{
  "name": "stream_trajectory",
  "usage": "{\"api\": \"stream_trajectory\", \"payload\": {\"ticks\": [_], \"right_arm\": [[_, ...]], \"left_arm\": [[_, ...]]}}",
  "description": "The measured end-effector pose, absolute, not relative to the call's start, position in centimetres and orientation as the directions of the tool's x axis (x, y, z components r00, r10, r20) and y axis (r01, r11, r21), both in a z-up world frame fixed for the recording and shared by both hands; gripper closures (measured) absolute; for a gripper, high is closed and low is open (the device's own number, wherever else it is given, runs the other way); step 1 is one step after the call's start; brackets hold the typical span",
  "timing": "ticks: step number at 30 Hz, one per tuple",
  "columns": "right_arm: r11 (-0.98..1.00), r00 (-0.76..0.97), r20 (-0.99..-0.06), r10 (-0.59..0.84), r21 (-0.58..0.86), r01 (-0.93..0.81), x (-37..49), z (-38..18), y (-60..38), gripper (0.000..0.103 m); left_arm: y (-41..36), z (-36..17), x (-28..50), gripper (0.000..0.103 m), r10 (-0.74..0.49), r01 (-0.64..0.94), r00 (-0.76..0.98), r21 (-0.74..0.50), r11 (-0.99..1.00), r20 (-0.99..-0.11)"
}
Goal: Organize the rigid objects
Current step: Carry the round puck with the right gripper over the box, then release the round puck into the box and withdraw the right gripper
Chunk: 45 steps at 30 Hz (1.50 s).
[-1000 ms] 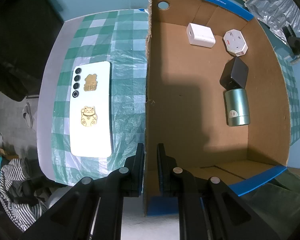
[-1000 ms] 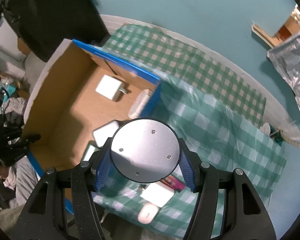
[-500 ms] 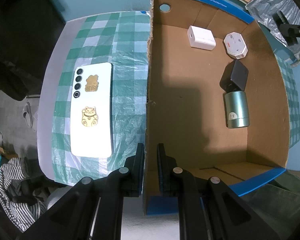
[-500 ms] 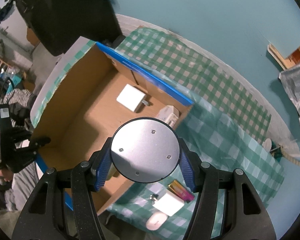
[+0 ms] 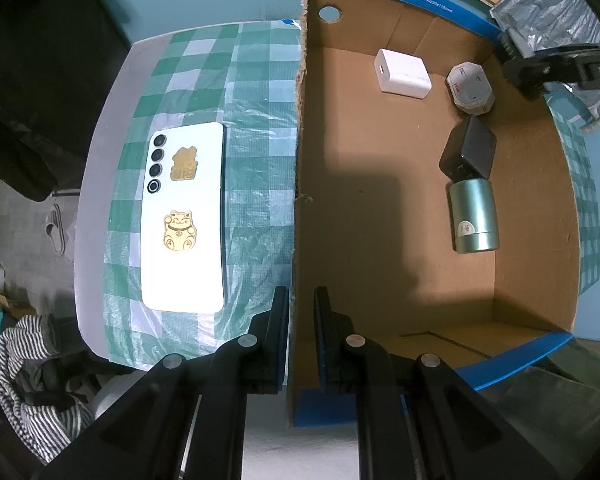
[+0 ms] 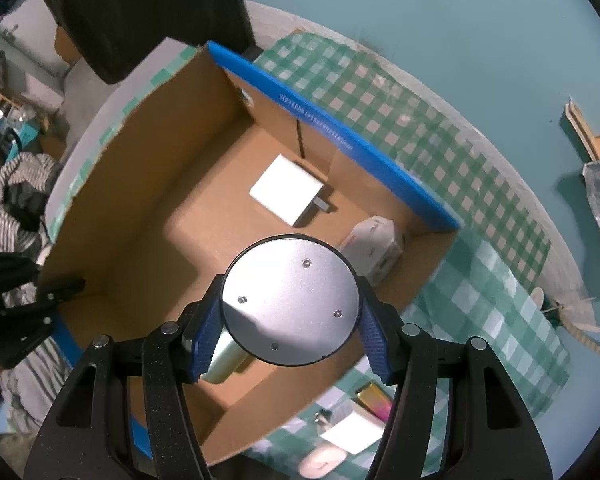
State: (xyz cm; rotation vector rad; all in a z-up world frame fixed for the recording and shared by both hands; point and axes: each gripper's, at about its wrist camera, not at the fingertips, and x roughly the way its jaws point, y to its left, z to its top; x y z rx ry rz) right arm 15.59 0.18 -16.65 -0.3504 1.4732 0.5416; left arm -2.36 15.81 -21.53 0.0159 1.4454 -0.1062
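My left gripper (image 5: 302,312) is shut on the left wall of the cardboard box (image 5: 298,160), one finger on each side. The box holds a white charger (image 5: 402,74), a white octagonal case (image 5: 470,86), a black cube (image 5: 470,152) and a green cylinder (image 5: 474,216). My right gripper (image 6: 290,320) is shut on a silver round can (image 6: 290,300) and holds it above the box (image 6: 148,216). It also shows at the left wrist view's upper right (image 5: 560,66). A white phone (image 5: 184,216) lies on the checked cloth left of the box.
In the right wrist view, a white adapter (image 6: 352,432), a pink-yellow item (image 6: 374,398) and a white mouse (image 6: 322,464) lie on the checked cloth (image 6: 480,300) beside the box. Striped clothing (image 5: 28,364) hangs off the table's near left.
My right gripper has carried the silver can from beside the box to above its inside. The left gripper has stayed clamped on the box wall.
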Motion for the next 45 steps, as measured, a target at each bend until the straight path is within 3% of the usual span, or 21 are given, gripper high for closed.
{"api": "stream_trajectory", "payload": {"ticks": [19,25,45], "right_arm": [[0.837,-0.011,-0.994,0.108,0.097,-0.539,15.1,-19.6,0.6,0.041],[0.839,0.017,-0.991,0.132,0.103,-0.534,15.5,-18.3,0.7,0.036],[0.891,0.055,-0.978,0.203,0.161,-0.424,14.0,-12.9,-5.9,0.034]], "left_arm": [[16.3,-21.7,-2.3,0.091,-0.058,0.085,0.117,-0.048,0.995,-0.991],[16.1,-21.8,-2.3,0.091,-0.059,0.096,0.113,-0.048,0.994,-0.992],[16.1,-21.7,-2.2,0.091,-0.059,0.094,0.112,-0.049,0.994,-0.992]]}}
